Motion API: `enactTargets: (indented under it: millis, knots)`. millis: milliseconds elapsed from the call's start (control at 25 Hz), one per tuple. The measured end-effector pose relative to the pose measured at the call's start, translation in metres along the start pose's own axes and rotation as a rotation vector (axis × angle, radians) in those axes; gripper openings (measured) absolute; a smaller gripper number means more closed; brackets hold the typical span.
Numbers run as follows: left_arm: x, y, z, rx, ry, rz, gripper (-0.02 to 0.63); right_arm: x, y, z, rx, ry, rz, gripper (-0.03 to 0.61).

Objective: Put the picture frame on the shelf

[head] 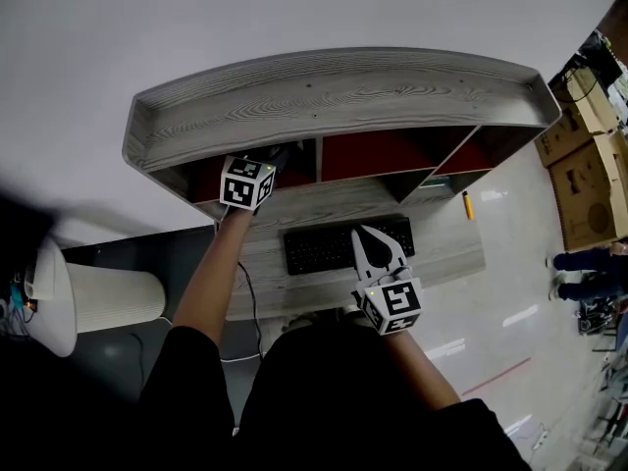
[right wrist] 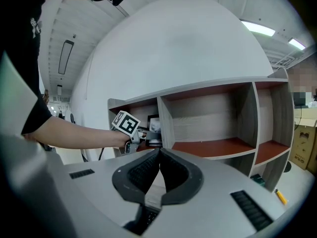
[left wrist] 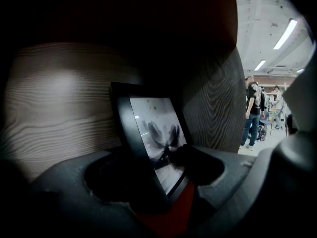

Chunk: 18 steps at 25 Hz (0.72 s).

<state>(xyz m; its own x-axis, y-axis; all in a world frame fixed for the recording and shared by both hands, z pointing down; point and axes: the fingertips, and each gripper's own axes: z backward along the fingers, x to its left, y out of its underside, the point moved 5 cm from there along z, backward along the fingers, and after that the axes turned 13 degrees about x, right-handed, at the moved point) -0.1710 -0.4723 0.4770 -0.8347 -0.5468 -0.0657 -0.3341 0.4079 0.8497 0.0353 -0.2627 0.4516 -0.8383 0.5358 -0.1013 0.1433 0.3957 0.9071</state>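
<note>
**Asker:** Where is the picture frame, and do you have hold of it?

**Me:** The picture frame (left wrist: 153, 128) stands on the red floor of the shelf's (head: 334, 91) left-end compartment. It is tilted, with the shelf's pale back wall behind it and the dark divider just beside it. My left gripper (left wrist: 151, 165) is spread wide with the frame between its jaws. As far as I can judge, the pads aren't pressing on it.

**Asker:** So what does this step call for?

**Me:** I'd say backing straight out of the compartment along the line I'm pointing, without swinging sideways. One jaw tip sits very near the glass, and a nudge could tip the frame off its lean.

**Asker:** And your arms?

**Me:** My left forearm is stretched forward, with the hand tucked under the shelf's top board at its left end. My right gripper (right wrist: 159, 152) hangs back in front of the shelf's middle, above the keyboard (head: 334, 248), with its jaws closed together on nothing.
</note>
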Motion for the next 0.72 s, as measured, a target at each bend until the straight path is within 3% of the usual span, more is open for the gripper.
enactTargets:
  millis: [120,400,720]
  knots:
    - [0.002,0.003,0.004,0.000,-0.007,0.007,0.352,-0.001,0.001,0.004,0.000,-0.002,-0.006,0.012]
    - [0.004,0.009,0.024,-0.017,-0.026,0.065,0.359,-0.001,0.006,0.012,-0.002,-0.010,-0.005,0.012]
    - [-0.009,0.038,0.077,-0.077,-0.080,0.187,0.358,-0.007,0.001,0.017,-0.025,-0.010,-0.010,0.012]
